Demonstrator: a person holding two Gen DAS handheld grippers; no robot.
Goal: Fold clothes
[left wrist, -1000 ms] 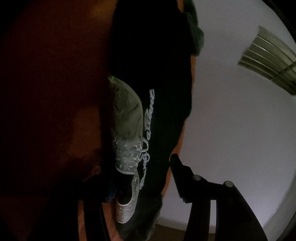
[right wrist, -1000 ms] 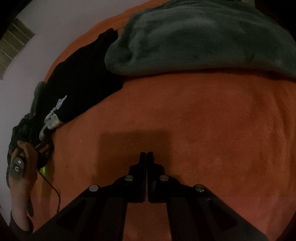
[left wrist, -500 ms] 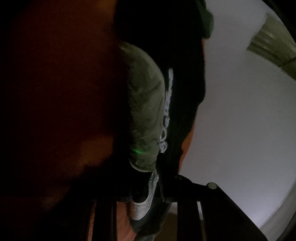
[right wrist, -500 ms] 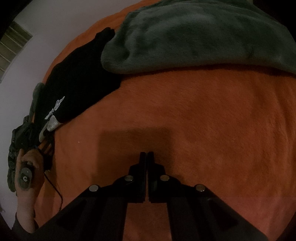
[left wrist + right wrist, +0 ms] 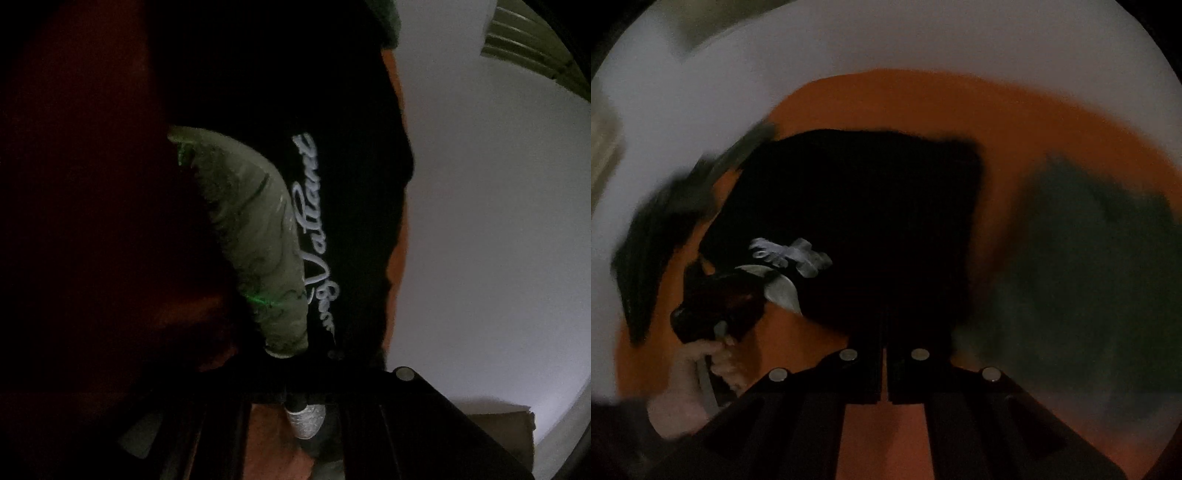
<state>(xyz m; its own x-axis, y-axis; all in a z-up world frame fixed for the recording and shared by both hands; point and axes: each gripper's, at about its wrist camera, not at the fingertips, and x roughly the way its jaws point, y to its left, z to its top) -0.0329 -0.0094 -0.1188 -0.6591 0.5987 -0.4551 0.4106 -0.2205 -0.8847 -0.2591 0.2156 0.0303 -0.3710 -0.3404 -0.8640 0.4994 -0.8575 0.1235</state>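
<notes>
The left gripper (image 5: 299,373) was clenched on the black printed shirt's (image 5: 871,206) edge. The right gripper (image 5: 884,332), empty, was parting its jaws above that shirt, spread over an orange blanket (image 5: 1015,122).

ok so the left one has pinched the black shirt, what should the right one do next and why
Probably bring the right gripper down onto the black shirt's near edge and pinch it. The left gripper is shut on the hem by the white lettering, while the right one hangs over the shirt, jaws just opening, nothing between them. The shirt lies spread on the orange cover, so a fold likely needs two held points.
</notes>
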